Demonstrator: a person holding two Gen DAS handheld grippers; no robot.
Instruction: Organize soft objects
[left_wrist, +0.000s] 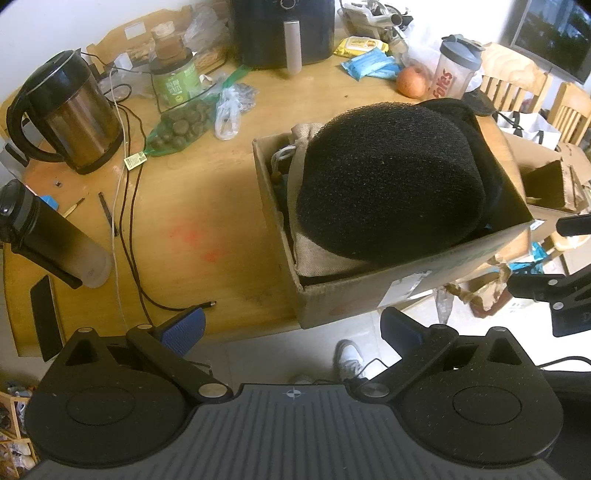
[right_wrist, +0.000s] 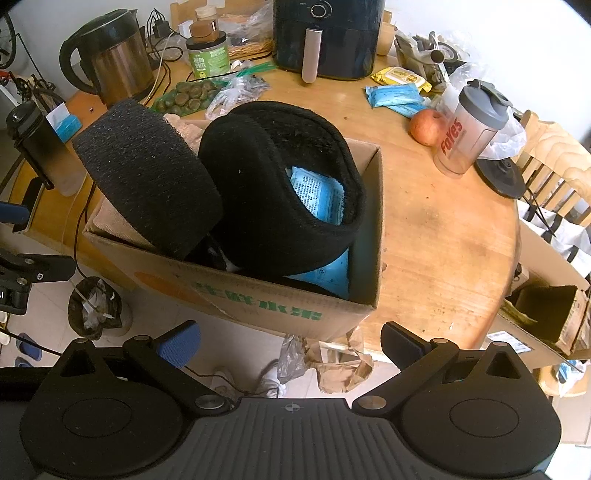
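Left gripper: jaws wide apart, nothing between them, hanging off the table edge over the floor. Far ahead-left of it sits the steel kettle; closer on the left a dark bottle lies on its side. Cables trail across the wooden table just ahead of my left finger.

Directly ahead and a bit right of the left gripper: the cardboard box, at the table's near edge. The black foam block sits on top of the load, sticking up above the rim, with a burlap bag under it. Air fryer is far ahead, behind the box.

Right gripper: also fully spread, holding nothing, clear of the box's near corner. Same box lies straight ahead. Foam block leans in the left part, touching the black fleece band, which curls upright in the right part. Blue packets show inside and beneath the band. Ahead-right on the table: an apple, then a shaker bottle just beside it.
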